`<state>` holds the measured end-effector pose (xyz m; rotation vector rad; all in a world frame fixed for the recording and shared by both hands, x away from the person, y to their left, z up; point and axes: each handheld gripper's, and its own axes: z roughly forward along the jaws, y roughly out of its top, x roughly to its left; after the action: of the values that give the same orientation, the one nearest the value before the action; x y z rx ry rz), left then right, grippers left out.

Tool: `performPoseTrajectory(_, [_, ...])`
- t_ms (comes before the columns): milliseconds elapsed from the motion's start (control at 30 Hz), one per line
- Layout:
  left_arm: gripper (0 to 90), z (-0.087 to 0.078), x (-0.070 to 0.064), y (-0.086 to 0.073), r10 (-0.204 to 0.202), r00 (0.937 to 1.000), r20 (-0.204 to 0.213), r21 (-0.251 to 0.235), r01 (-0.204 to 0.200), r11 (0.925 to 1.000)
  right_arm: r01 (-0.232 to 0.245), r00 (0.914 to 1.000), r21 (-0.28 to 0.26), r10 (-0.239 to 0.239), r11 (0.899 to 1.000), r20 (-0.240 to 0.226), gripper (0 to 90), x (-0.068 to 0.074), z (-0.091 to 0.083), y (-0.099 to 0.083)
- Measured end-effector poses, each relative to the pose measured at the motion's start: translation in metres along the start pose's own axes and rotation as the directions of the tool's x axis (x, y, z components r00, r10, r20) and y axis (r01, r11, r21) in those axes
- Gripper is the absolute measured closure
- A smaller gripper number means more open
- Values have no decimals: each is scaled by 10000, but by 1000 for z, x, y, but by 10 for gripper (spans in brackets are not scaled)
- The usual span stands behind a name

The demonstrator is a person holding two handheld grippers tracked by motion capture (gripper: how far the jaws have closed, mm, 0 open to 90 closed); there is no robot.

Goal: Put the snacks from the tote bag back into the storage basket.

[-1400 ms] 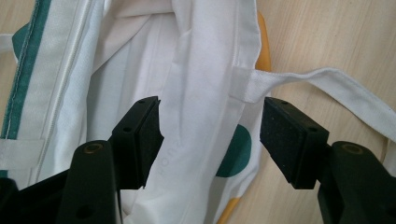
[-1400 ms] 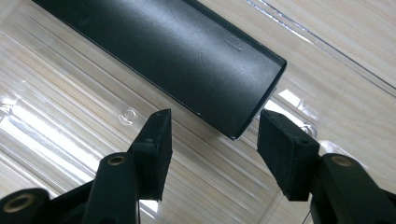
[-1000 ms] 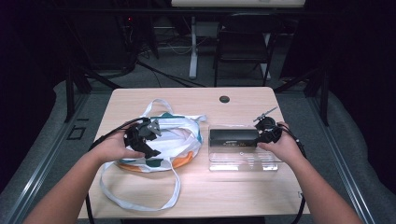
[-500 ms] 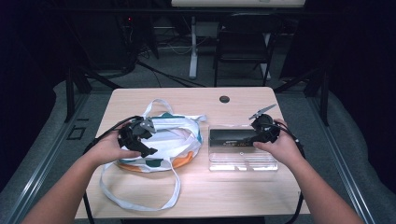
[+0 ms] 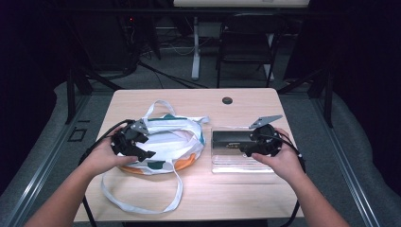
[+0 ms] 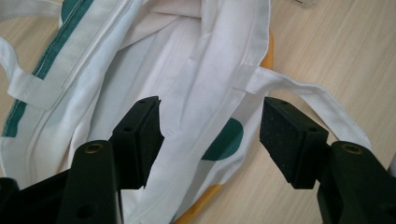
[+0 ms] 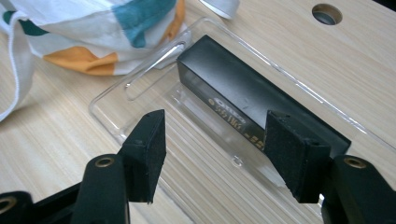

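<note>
Black box [image 7: 252,105] unmoved; right hand-held gripper [image 7: 219,154] seemingly edged closer.

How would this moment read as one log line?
left tool: open over cloth bag | right tool: open over black box in clear tray

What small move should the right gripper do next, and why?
Probably ease the right gripper forward and down, then close on the black box. Its jaws stand open just short of the box, which lies in the clear tray; the left gripper hovers open over the cloth bag.
</note>
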<state>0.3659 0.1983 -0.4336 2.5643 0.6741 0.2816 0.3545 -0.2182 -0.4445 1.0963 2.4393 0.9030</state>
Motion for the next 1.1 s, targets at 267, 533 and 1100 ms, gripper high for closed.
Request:
performPoseTrajectory(267, [396,3,-3,-23,-996,9950,49,-897,996,9910,95,9999,-715,-91,9974,61,392,21,0,-20])
performPoseTrajectory(533, [399,13,-18,-36,-1438,9891,-302,-1242,1391,9825,402,9977,-1341,-471,9902,-487,403,48,11,-37])
performPoseTrajectory(1100, [398,24,-35,-66,-2462,9692,-20,-2585,2373,9364,1404,9771,-2149,-1703,9665,-1273,428,90,28,-49])
